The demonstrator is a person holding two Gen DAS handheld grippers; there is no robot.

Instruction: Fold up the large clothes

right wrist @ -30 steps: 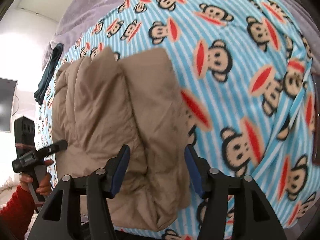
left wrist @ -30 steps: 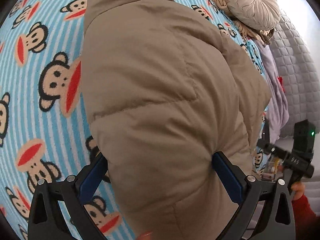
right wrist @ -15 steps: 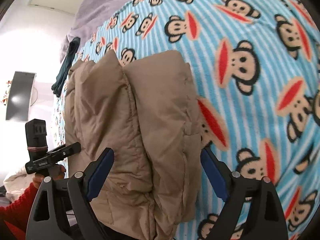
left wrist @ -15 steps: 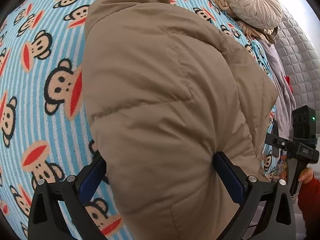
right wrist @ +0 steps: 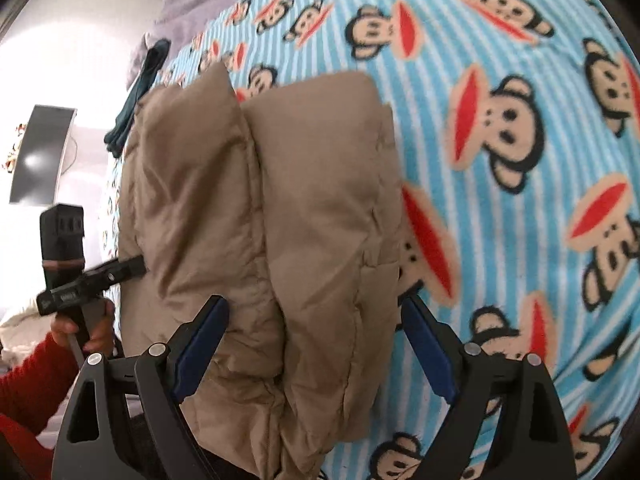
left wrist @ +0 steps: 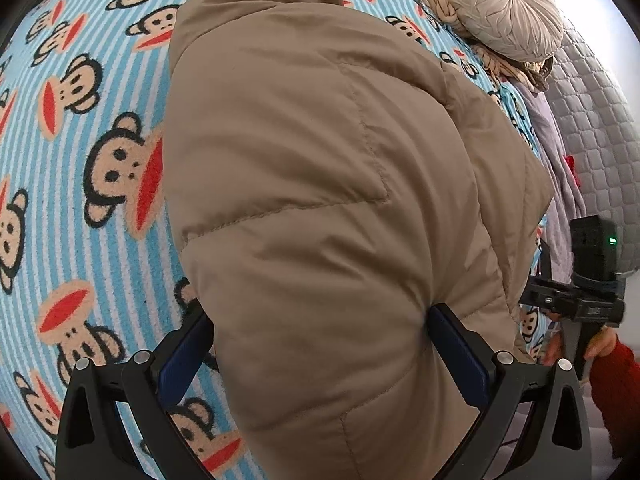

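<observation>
Jacket [right wrist: 280, 208]: fold crease in right view only.

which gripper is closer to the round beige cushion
Left. The left gripper straddles the jacket with the round cushion just beyond; the right gripper's view doesn't show it.

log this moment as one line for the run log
step: fold check | item: tan puffer jacket folded on monkey blanket | left gripper: open, straddling it | right gripper: open, straddling it
</observation>
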